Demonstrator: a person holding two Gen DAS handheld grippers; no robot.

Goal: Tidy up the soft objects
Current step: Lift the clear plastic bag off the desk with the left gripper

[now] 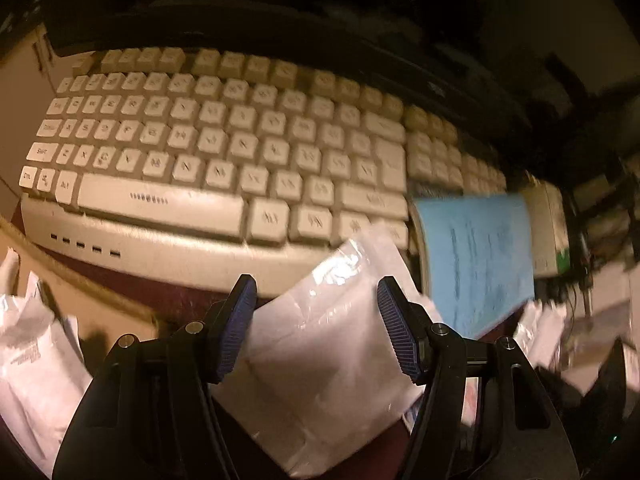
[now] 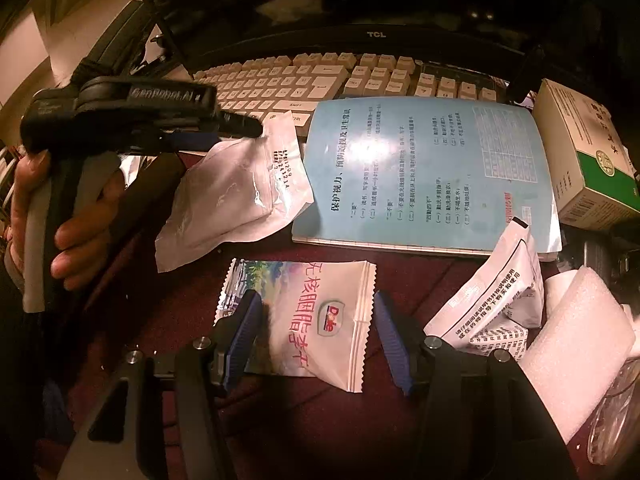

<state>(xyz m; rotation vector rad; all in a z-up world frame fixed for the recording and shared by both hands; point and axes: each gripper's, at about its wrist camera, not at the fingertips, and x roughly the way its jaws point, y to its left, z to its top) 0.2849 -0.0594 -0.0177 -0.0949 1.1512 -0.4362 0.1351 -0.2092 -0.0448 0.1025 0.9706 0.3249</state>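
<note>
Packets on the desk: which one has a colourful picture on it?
The snack packet lying between the right gripper's open fingers. It has a painted scene and red writing; the plain white packet and the black-print packets don't.

A pale keyboard (image 2: 320,80) lies along the back of the dark red worktop (image 2: 192,304), just in front of a black monitor (image 2: 376,36) marked TCL. A blue notebook (image 2: 424,172) printed with Chinese text lies flat just in front of the keyboard's right part, its far edge over the keys. A white and green box (image 2: 588,160) stands just right of the notebook, and a brown cardboard edge (image 1: 80,280) shows at the worktop's left.
</note>
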